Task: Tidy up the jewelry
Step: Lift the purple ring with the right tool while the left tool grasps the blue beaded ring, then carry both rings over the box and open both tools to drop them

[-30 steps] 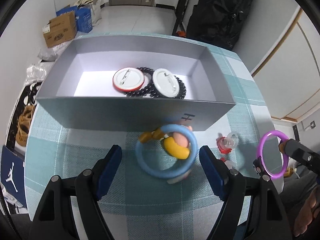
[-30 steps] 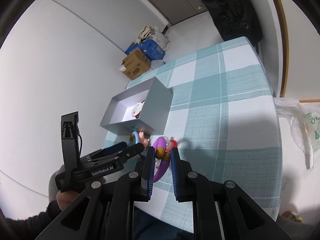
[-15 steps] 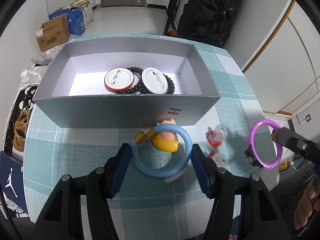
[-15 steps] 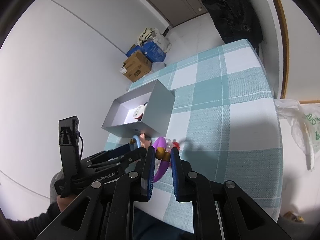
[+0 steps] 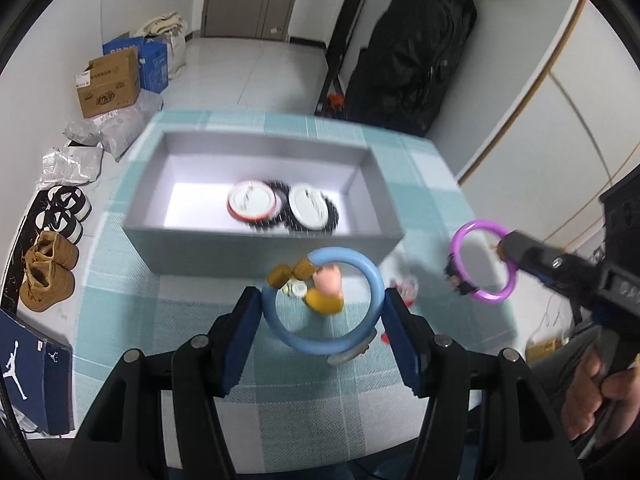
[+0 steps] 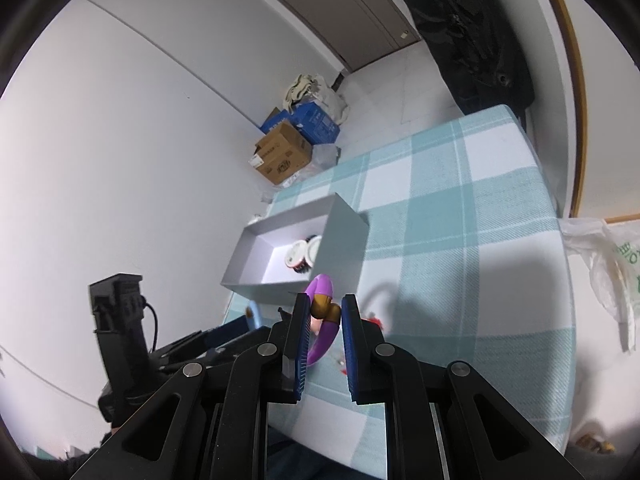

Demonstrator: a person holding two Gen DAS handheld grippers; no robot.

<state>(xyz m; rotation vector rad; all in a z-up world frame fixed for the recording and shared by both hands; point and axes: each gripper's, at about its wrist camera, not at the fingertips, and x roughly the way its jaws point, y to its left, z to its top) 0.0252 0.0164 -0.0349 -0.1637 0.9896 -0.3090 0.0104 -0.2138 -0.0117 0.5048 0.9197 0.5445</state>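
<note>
My left gripper (image 5: 322,303) is shut on a blue ring bracelet (image 5: 304,344) with a yellow-and-pink figure charm and brown beads. It holds the ring a little above the checked tablecloth, just in front of the grey box (image 5: 260,252). Two round badges (image 5: 252,202) and a black bead bracelet (image 5: 333,216) lie in the box. My right gripper (image 6: 325,312) is shut on a purple ring bracelet (image 6: 322,285) at its brown beads. In the left wrist view the purple ring (image 5: 480,226) hangs in the air to the right of the box.
Small red and clear trinkets (image 5: 404,290) lie on the cloth right of the blue ring. The table's left edge drops to a floor with shoes (image 5: 48,280) and cardboard boxes (image 5: 108,82). A black bag (image 5: 412,60) stands beyond the far edge.
The left jaws closed from wide apart onto the blue bracelet, then rose with it, so the box and table look farther away. The right gripper kept the purple ring nearly still.
</note>
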